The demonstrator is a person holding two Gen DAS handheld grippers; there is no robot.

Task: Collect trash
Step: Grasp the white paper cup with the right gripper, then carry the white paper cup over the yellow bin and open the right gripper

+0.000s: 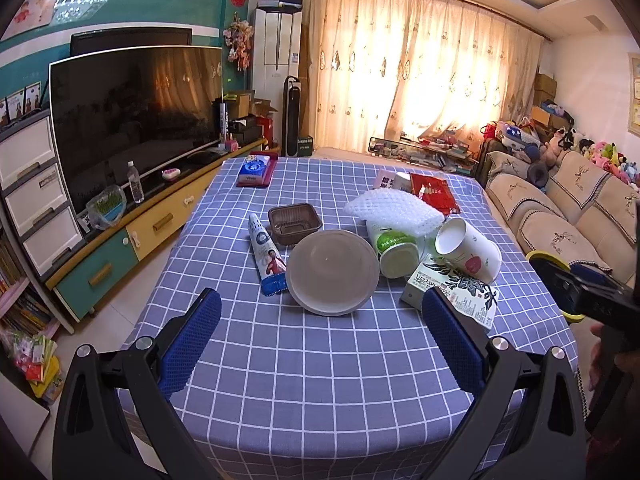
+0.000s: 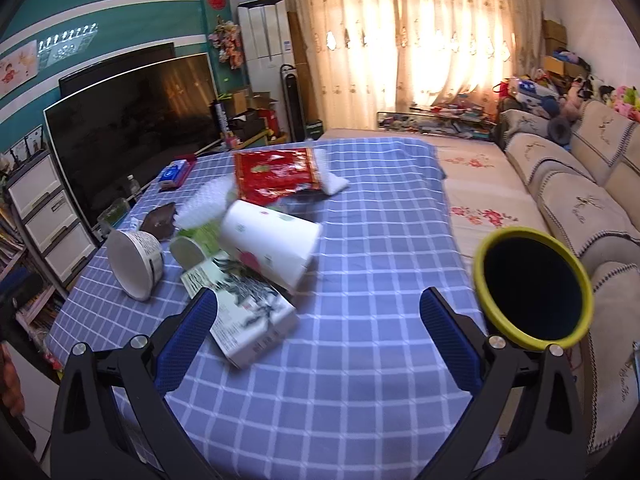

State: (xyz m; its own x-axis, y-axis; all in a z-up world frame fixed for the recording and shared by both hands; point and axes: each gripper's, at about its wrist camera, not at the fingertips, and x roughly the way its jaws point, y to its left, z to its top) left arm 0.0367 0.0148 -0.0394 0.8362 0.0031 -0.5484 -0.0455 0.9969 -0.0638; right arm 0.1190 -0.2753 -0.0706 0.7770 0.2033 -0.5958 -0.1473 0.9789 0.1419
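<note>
While both tongs [image 1: 322,344] [image 2: 318,340] gape, crumpled paper cups [image 1: 468,250] litter checked cloth [image 1: 320,360]

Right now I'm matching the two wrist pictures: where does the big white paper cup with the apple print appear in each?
Left wrist: the cup lies on its side right of centre, mouth facing the camera, over the carton.
Right wrist: the cup lies at centre-left, mouth to the right, behind the same carton.
Shared landmark: the red packet beyond it.
</note>
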